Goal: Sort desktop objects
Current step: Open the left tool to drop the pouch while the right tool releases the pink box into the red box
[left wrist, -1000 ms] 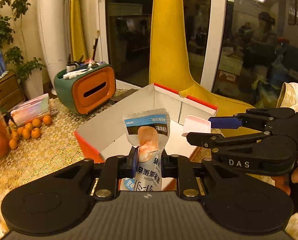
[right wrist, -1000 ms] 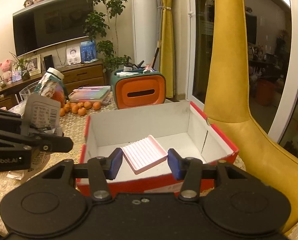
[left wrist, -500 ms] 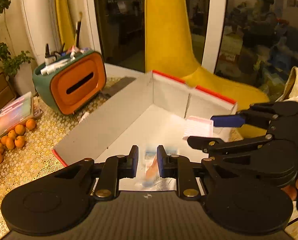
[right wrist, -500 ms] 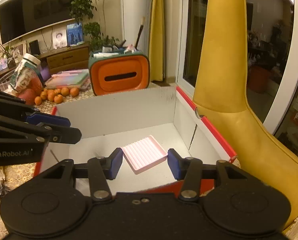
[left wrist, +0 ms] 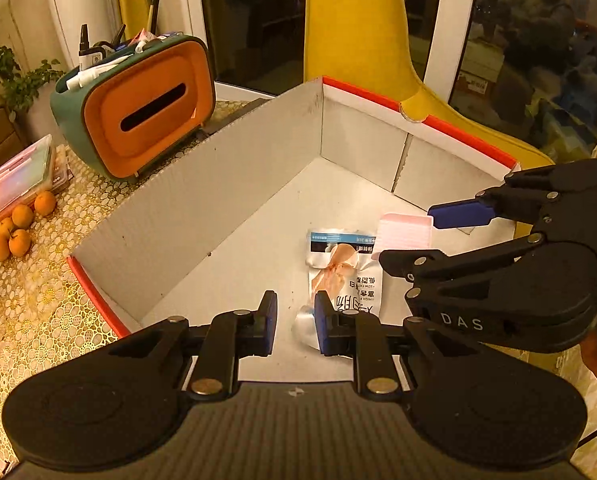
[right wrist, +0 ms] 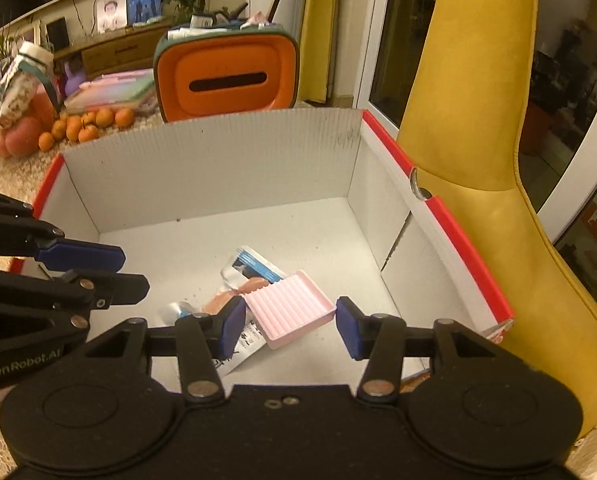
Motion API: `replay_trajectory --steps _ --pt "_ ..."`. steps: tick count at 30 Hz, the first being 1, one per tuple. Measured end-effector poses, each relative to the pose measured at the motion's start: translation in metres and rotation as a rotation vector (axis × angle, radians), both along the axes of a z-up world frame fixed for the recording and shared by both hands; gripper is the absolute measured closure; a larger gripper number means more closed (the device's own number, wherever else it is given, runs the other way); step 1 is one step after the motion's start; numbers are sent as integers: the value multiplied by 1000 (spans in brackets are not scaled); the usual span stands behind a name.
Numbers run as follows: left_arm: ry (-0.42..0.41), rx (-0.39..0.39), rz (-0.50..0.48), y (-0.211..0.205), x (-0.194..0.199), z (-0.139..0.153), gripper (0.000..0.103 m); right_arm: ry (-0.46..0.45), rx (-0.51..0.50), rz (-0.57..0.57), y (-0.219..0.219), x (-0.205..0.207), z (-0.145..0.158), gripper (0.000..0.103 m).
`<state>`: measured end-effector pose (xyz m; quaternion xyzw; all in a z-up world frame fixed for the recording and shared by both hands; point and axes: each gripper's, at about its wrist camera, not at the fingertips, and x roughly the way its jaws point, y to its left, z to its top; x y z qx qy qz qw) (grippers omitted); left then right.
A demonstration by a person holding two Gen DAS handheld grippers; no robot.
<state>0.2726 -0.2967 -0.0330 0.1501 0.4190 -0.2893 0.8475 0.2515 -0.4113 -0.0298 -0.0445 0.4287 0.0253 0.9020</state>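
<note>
A white cardboard box (left wrist: 178, 232) with red edges lies open below both grippers. On its floor rests a silver snack packet (left wrist: 342, 276) printed with pink meat, free of any grip; the right wrist view shows this packet (right wrist: 254, 268) partly under a pink ridged tray (right wrist: 290, 312). My right gripper (right wrist: 290, 324) is shut on that tray (left wrist: 404, 232) and holds it low inside the box. In the left wrist view the right gripper (left wrist: 406, 238) reaches in from the right. My left gripper (left wrist: 296, 320) is shut with nothing between its pads, just above the packet's near end.
An orange and green desk organizer (left wrist: 146, 112) with pens stands behind the box. Small oranges (left wrist: 14, 228) and a flat plastic case (left wrist: 10, 176) lie at the left on the gold patterned cloth. A yellow chair (right wrist: 478, 160) rises to the right of the box.
The snack packet has left my left gripper and dropped onto the box floor. Both grippers have sunk forward into the box; the pink tray has stayed in the right one.
</note>
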Motion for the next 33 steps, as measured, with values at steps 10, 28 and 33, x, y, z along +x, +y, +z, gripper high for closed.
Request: replay_trajectory --steps 10,28,33 --pt "-33 -31 26 7 -8 9 84 -23 -4 8 -5 -9 7 39" --pt "-101 -109 75 48 -55 48 84 -112 116 31 -2 -62 52 28" --pt "-113 -119 96 62 -67 56 80 -120 128 50 9 -79 59 27"
